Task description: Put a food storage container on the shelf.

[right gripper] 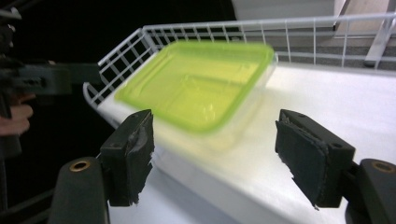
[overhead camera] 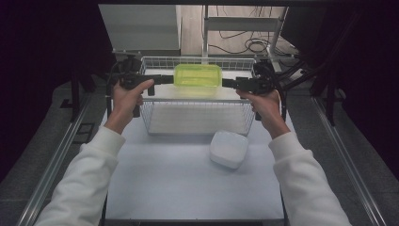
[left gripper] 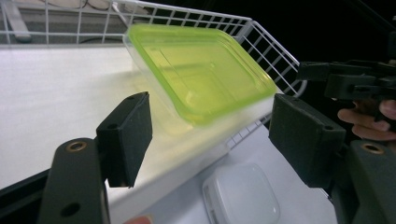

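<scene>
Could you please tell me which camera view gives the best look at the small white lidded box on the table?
The high view: the white box lies whole and unobstructed on the table, in front of the wire basket. The left gripper view catches just its top, cut off at the bottom edge.

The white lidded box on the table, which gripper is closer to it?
Right. The right gripper is above and slightly left of the white box; the left gripper is farther off, across the basket.
</scene>
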The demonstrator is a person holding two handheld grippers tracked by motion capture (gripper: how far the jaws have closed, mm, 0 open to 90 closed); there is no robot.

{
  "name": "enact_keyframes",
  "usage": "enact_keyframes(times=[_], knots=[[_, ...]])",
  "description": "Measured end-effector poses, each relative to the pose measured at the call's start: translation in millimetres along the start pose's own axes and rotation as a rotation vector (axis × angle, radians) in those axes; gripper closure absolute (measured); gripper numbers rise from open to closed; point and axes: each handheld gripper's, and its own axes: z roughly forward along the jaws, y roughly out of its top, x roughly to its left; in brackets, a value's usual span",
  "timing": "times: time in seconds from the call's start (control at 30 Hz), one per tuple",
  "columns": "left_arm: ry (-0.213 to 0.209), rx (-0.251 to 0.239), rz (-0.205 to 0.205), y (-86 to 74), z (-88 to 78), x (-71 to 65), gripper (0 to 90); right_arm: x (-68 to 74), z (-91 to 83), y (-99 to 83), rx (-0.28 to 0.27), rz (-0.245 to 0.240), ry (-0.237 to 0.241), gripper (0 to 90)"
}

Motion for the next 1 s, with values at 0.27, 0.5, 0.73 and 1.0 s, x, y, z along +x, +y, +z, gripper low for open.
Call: enact_keyframes(times=[0.27,0.5,0.73,1.0], knots=[[0.027,-0.003,0.056,-61.3,-12.6,-7.9,28.6,0.1,-27.9,-53.6,0.014,-0.017,0.075,26.8],[0.045,0.079,0.110,-118.6,-8.6,-10.4,26.8,-5.3,-37.3,-102.4,0.057,-0.064,0.057,27.5],[0.072,0.143,0.091,-157.0,-6.4,-3.6,27.2,-10.5,-37.7,-138.4,0.109,-0.054,0.060,27.6],[0.089,0.178,0.120,-186.5,-16.0,-5.7,32.9,-16.7,-29.4,-168.9,0.203,-0.071,0.044,28.2]])
